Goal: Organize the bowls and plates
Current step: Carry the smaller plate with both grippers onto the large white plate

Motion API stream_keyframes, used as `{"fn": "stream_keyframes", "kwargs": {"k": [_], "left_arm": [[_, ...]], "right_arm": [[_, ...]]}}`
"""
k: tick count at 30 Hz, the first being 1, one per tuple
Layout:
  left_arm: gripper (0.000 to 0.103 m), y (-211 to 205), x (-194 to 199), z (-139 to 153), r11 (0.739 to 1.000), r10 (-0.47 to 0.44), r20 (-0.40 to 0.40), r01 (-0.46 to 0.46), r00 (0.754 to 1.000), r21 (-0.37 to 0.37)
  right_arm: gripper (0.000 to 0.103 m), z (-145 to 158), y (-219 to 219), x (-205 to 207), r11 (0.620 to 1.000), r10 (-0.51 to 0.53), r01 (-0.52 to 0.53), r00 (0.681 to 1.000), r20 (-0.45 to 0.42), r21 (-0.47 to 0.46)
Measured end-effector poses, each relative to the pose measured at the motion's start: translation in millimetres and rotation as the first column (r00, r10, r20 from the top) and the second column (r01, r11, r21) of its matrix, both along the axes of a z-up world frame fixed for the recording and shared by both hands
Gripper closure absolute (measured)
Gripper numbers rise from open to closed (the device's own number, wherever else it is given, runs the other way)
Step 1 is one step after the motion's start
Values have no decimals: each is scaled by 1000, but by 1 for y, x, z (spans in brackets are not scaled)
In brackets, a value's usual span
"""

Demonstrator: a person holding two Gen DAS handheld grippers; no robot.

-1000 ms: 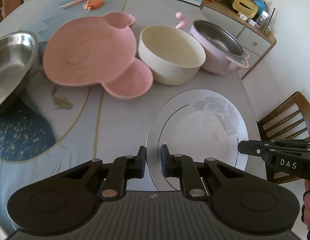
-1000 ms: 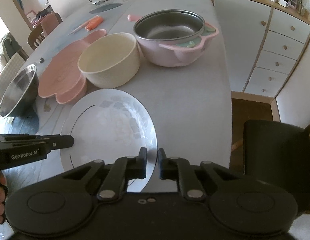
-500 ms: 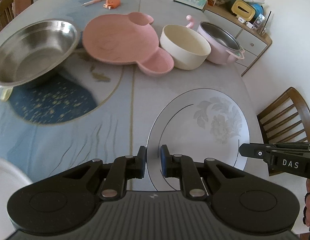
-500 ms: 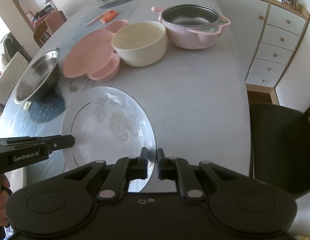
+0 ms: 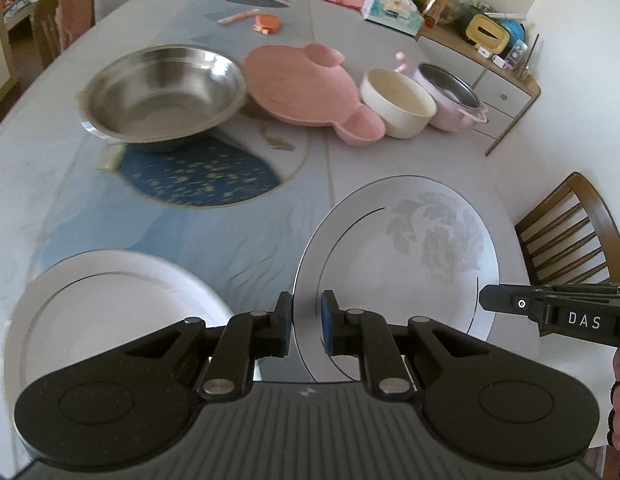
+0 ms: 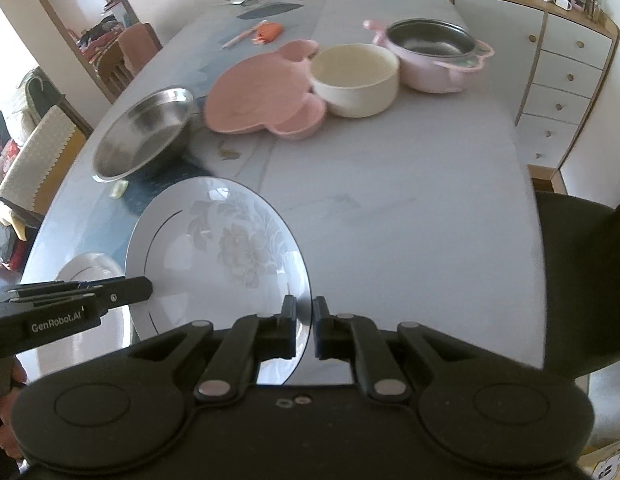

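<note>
White floral plate (image 5: 414, 248), lifted above the table (image 5: 110, 208): left tool (image 5: 306, 322) and right tool (image 6: 304, 326) each clenched on opposite rims. Plain plate (image 5: 110, 300) beneath left tool, blurred, apparently resting on the table.

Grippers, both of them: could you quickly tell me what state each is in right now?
Left gripper: closed on the rim of the floral plate.
Right gripper: closed on the same plate's opposite rim.
</note>
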State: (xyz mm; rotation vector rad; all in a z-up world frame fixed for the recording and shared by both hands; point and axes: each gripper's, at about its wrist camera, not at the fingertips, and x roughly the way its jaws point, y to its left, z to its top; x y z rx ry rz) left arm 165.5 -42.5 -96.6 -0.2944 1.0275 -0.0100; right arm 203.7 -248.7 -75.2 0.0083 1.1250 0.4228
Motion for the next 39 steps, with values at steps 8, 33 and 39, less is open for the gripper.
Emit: {"fn": "stream_keyframes", "kwargs": {"k": [8, 33, 39], "left_arm": [[89, 53, -45, 6, 998, 59, 2, -59, 998, 19], [89, 143, -91, -30, 982, 184, -98, -178, 978, 60], [89, 142, -87, -34, 982, 182, -112, -175, 977, 67]], "right_arm": [[95, -1, 54, -28, 998, 54, -54, 998, -13, 31], [95, -40, 162, -53, 983, 181, -181, 978, -101, 16], [95, -46, 161, -49, 983, 182, -182, 976, -120, 11]]}}
